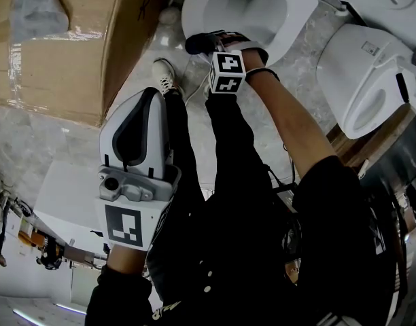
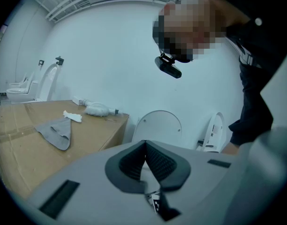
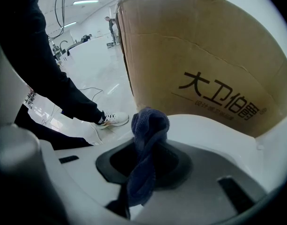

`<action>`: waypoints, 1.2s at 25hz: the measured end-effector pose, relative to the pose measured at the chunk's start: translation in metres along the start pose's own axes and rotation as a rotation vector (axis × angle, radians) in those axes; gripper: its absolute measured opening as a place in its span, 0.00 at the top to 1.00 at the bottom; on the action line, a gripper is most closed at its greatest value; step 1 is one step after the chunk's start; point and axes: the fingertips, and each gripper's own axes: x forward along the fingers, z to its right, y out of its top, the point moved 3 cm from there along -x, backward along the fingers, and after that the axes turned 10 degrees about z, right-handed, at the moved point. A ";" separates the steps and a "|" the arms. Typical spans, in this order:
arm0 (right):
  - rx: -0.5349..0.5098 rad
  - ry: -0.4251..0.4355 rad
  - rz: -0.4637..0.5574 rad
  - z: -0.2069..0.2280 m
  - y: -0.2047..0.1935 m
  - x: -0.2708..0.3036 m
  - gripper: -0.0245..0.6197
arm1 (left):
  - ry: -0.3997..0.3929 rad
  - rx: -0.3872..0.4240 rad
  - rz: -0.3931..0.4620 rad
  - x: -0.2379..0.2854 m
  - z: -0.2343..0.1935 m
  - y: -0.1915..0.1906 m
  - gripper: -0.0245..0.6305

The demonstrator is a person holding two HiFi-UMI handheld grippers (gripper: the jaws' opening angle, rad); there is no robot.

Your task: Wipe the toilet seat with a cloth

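The right tool (image 3: 144, 158) grips the dark cloth (image 3: 148, 135) at the toilet seat's (image 1: 289, 19) near edge, ready to wipe. The left tool (image 2: 146, 161), jaws together and empty, waits aside.

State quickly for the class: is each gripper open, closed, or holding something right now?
Left gripper: closed, nothing between its jaws.
Right gripper: closed on the dark blue cloth.

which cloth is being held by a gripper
The dark blue cloth, clamped in the right gripper; the grey cloth lies loose on the cardboard box, untouched.
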 end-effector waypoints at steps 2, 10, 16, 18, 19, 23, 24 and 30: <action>-0.004 0.000 0.002 0.003 0.002 0.001 0.83 | 0.007 -0.002 -0.001 0.000 -0.002 0.000 0.95; 0.021 -0.025 0.007 0.022 0.007 0.004 0.83 | 0.039 -0.003 0.003 0.001 -0.013 0.004 0.95; 0.038 -0.047 0.010 0.040 0.013 0.007 0.83 | 0.066 -0.008 0.012 0.001 -0.020 0.005 0.95; 0.051 -0.059 0.015 0.046 0.015 0.008 0.83 | 0.072 -0.008 0.010 0.000 -0.022 0.005 0.95; 0.058 -0.064 0.019 0.049 0.016 0.009 0.83 | 0.076 -0.008 0.009 0.000 -0.022 0.005 0.95; 0.087 -0.090 0.029 0.064 0.018 0.009 0.83 | 0.088 -0.007 0.013 0.002 -0.026 0.006 0.95; 0.095 -0.098 0.029 0.068 0.018 0.009 0.83 | 0.090 -0.006 0.013 0.002 -0.026 0.006 0.95; 0.135 -0.139 0.039 0.093 0.020 0.008 0.83 | 0.097 -0.014 0.016 0.005 -0.028 0.007 0.95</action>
